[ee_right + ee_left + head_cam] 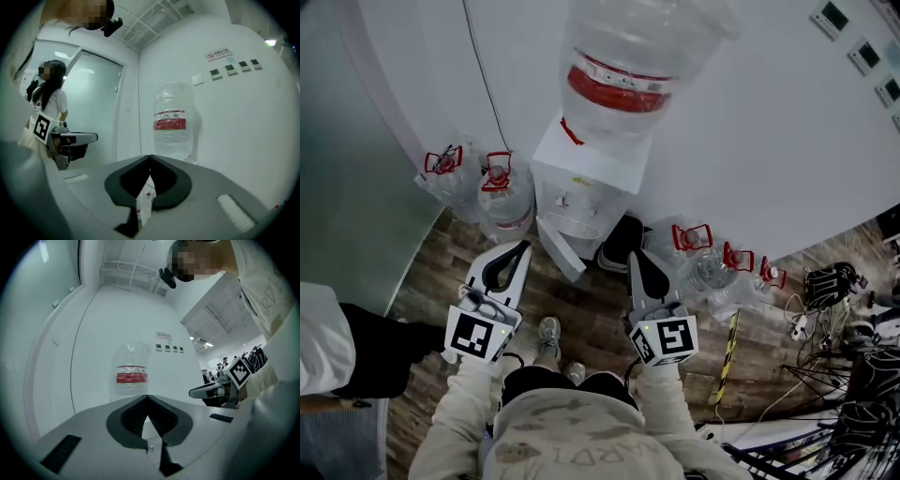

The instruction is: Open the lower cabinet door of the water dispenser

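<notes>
White water dispenser (581,178) stands ahead between left tongs (522,247) and right tongs (634,256), both closed.

- left gripper (522,248) and right gripper (635,257): pale grey shells, black pads that curve into a teardrop outline
- a cube (478,335) of black-and-white square markers on the back of each
- beige sweatshirt (572,439) with faded lettering, dark trousers (551,381), grey sneakers (549,330)

Spare bottles (502,202) flank the water dispenser (581,183), against the wall (750,141).

Bare floor (592,314) before water dispenser (581,183), spare bottles (502,202) crowding both flanks, cables (848,375) far right
</notes>
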`<state>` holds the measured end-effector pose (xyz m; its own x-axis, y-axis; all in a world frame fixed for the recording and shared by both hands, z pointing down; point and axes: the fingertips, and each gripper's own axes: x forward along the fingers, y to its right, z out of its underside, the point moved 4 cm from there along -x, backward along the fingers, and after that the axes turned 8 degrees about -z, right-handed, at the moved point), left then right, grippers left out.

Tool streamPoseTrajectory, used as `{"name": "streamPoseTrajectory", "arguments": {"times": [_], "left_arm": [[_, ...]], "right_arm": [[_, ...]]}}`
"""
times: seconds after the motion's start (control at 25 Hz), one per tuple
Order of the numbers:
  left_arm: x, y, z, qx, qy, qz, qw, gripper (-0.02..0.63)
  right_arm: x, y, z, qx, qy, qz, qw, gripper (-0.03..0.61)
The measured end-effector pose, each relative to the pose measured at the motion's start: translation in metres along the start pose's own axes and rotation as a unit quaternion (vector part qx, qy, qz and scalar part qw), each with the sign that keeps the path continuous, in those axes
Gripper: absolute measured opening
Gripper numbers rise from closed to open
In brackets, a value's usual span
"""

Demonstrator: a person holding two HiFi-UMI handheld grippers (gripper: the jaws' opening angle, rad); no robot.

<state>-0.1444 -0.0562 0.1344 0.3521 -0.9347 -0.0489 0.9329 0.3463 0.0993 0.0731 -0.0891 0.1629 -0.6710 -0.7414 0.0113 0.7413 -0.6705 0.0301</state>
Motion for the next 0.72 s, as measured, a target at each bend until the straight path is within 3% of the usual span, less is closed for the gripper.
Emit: {"name": "streamPoseTrajectory", "arguments": {"times": [0.72], "left_arm": [[-0.042, 0.028, -0.034, 0.005, 0.032, -0.012, 0.9994, 0.002]], "right_arm": [[-0.045, -0.020, -0.025, -0.019, 0.014, 0.003, 1.000, 0.009]]}}
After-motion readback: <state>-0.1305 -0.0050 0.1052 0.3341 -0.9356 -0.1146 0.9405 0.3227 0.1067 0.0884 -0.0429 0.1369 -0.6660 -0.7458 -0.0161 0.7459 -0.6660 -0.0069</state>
